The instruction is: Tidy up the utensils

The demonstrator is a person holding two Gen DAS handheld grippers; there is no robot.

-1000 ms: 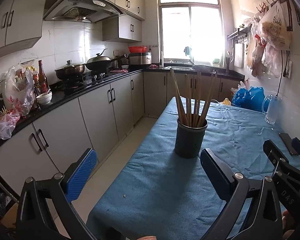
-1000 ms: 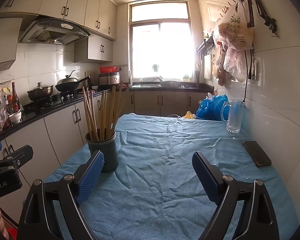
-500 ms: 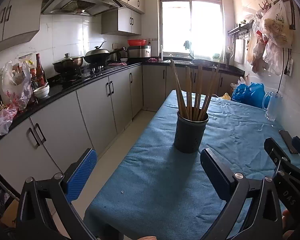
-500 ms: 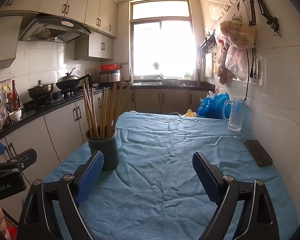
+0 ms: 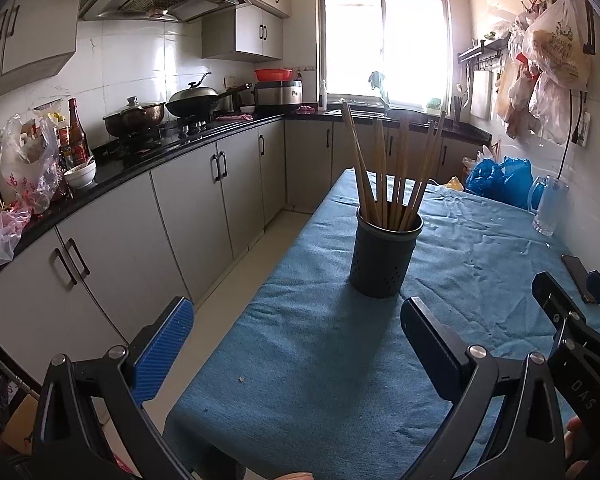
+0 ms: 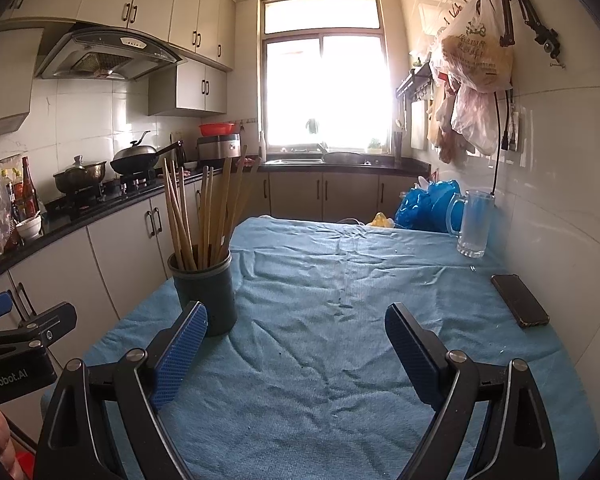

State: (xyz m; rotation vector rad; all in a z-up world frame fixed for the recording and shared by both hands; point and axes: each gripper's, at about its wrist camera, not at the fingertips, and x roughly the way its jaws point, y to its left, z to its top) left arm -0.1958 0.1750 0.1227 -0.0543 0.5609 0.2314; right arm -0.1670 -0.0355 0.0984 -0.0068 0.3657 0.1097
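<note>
Left wrist view
Holder: a dark round plastic cup with tiny holes (image 5: pixel 385 256) stands upright at 12 o'clock, well ahead of the fingers.
Sticks: long thin wooden chopsticks (image 5: pixel 388 176) fan out of the cup.
Cloth: a soft, wrinkly blue tablecloth (image 5: pixel 320 360) covers the table.
Left gripper (image 5: pixel 296 344): fingers spread wide, holding nothing, touching nothing. The blue pads (image 5: pixel 162 348) look ribbed.
Other tool: the black right gripper (image 5: pixel 572 320) pokes in at 3 o'clock.

Right wrist view
Holder: the dark cup (image 6: pixel 204 290) sits at 10 o'clock, near the table's left edge, just past the left finger.
Sticks: the chopsticks (image 6: pixel 204 216) lean in it.
Right gripper (image 6: pixel 296 344): spread wide, empty, above the cloth (image 6: pixel 320 380).
Phone: a flat black phone (image 6: pixel 519 300) lies at 2 o'clock.
Mug: a clear glass mug with a handle (image 6: pixel 474 224) stands at 1 o'clock.
</note>
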